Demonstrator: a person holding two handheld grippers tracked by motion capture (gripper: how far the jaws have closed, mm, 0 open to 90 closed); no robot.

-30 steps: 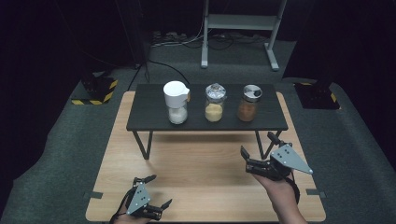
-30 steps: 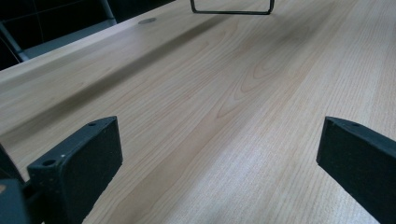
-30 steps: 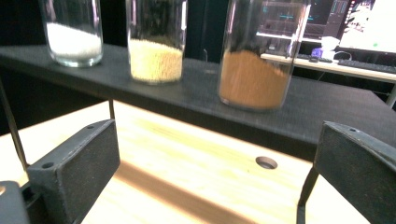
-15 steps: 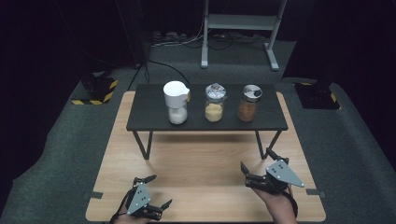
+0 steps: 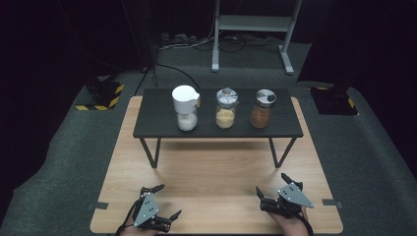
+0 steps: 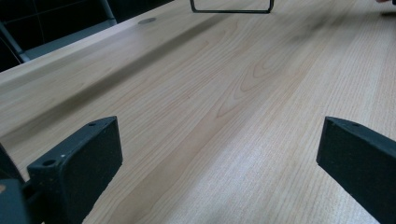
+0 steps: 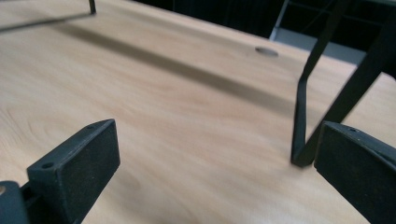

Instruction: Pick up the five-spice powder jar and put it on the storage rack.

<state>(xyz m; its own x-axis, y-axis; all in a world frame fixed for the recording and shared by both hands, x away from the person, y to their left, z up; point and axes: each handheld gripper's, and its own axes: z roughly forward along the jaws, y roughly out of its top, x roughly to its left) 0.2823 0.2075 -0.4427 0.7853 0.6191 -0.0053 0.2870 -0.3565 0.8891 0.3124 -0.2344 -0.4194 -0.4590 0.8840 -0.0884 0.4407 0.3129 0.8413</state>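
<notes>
Both grippers sat low at the near edge of the wooden table (image 5: 216,167), the left gripper (image 5: 162,201) and right gripper (image 5: 275,186) each with jaws spread wide and holding nothing. The hands were cut off by the bottom of the high view. Well apart from them, on the small black stand (image 5: 162,123), stood a white-lidded jar (image 5: 186,108), a jar of pale grains (image 5: 225,109) and a jar of brown powder (image 5: 261,109); their contents were too small to identify
</notes>
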